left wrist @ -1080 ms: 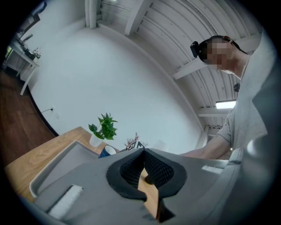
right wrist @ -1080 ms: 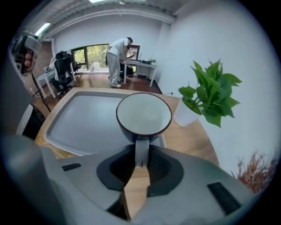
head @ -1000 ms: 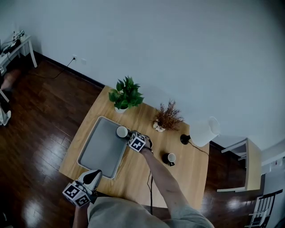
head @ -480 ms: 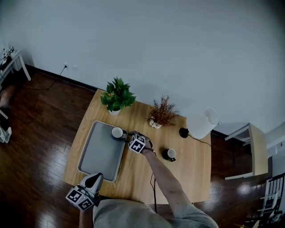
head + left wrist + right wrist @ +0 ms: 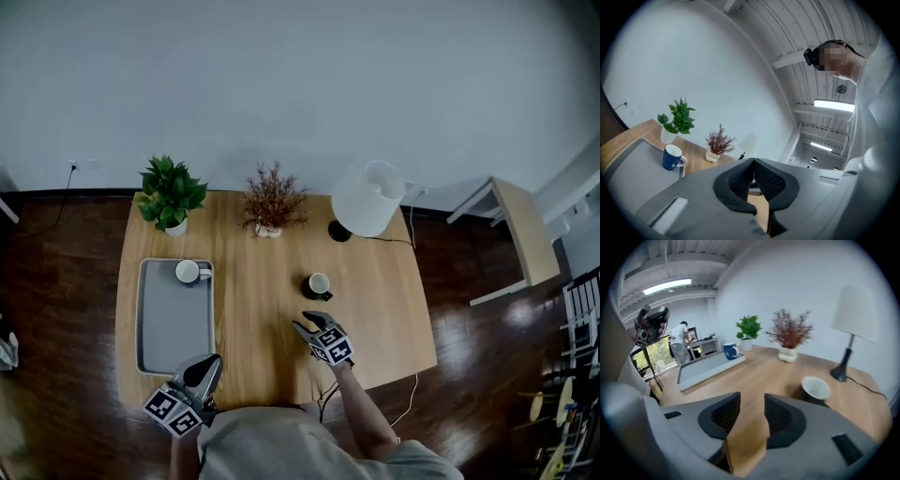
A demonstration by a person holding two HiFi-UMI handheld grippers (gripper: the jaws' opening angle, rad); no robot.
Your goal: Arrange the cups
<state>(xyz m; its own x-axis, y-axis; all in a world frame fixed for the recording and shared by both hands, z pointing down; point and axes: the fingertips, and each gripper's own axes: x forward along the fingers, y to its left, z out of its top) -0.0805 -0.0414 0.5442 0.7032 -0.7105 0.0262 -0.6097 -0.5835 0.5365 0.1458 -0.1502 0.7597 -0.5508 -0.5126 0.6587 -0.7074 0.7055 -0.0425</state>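
Note:
A blue cup (image 5: 188, 272) with a white inside stands at the far end of the grey tray (image 5: 173, 328); it also shows as the blue cup (image 5: 672, 156) and the blue cup (image 5: 730, 350). A dark cup (image 5: 319, 285) stands on the bare wood near the table's middle, seen as the dark cup (image 5: 815, 389) just right of my right jaws. My right gripper (image 5: 309, 327) hovers a little short of it, jaws closing with nothing between them (image 5: 752, 401). My left gripper (image 5: 204, 368) is at the front edge by the tray's near corner, shut and empty (image 5: 752, 160).
Along the table's far edge stand a green potted plant (image 5: 170, 195), a dried plant (image 5: 271, 202) in a small pot and a white lamp (image 5: 367, 200) whose cord (image 5: 405, 234) runs off the right side. A light side table (image 5: 514, 234) stands to the right.
My right gripper let go of the blue cup on the tray and pulled back to the near right, toward the dark cup. The head view swung; the left gripper shifted only slightly.

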